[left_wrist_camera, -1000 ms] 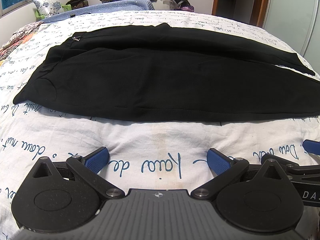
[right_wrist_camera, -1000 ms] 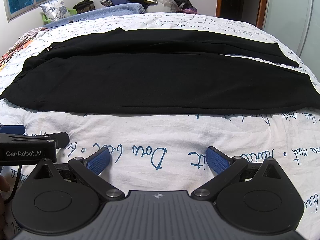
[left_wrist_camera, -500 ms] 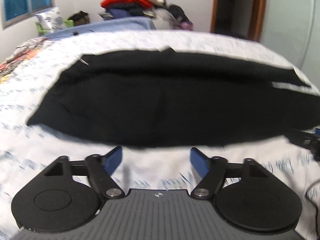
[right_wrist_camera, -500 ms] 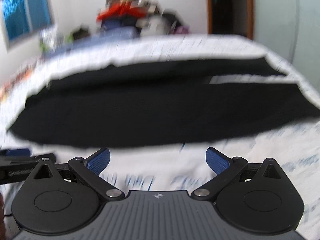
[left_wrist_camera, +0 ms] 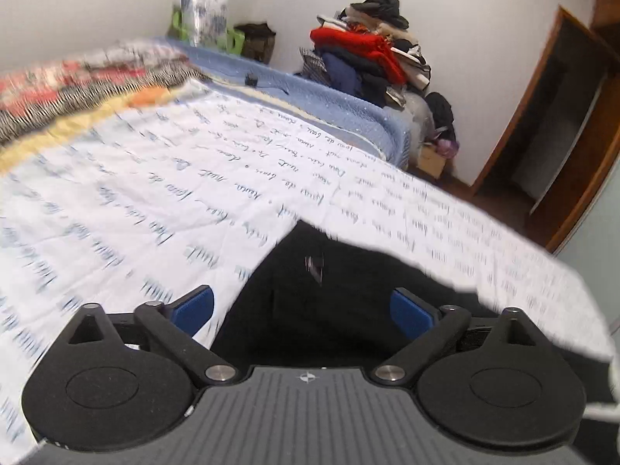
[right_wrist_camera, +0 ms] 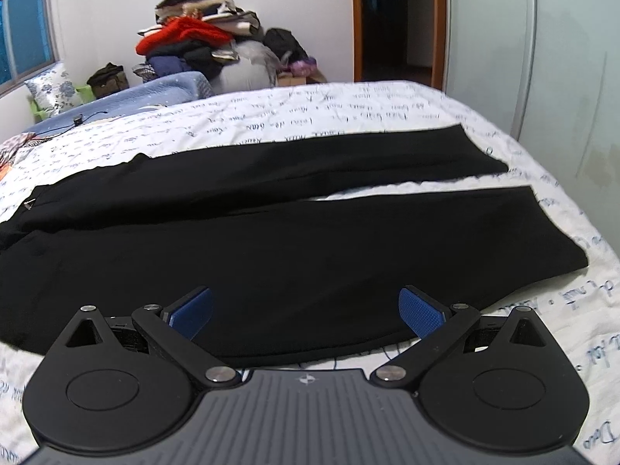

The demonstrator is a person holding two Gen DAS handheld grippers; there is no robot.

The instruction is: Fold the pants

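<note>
The pants [right_wrist_camera: 248, 240] lie flat and spread lengthwise across the bed [right_wrist_camera: 387, 108], waist end to the left, the two legs running right and parting into a narrow gap near the hems. That layout suits a first fold of one leg over the other, and both tools appear placed for it, one at each end.

The left gripper [left_wrist_camera: 302, 306] hangs over the waist end. Its jaws stand wide apart and hold nothing; one blue pad [left_wrist_camera: 193, 306] is over white sheet, the other over black cloth, so the jaws straddle the garment's edge. Whether the pads touch the fabric cannot be told. A small metal fitting [left_wrist_camera: 314, 265], perhaps a clasp or zip pull, sits on the cloth just ahead. The view is blurred and tilted.

The right gripper [right_wrist_camera: 306, 312] is over the near leg, close to its near edge and toward the hem end. It too is fully open and empty, both pads above black fabric. This looks like the approach before a grasp: no fold has yet been made.

The sheet carries blue handwritten-style script in rows; in the right view a word near the lower corner may read "Dou", but most is too small or smeared to read. A clothes pile [right_wrist_camera: 193, 42] sits beyond the bed, away from the work.
</note>
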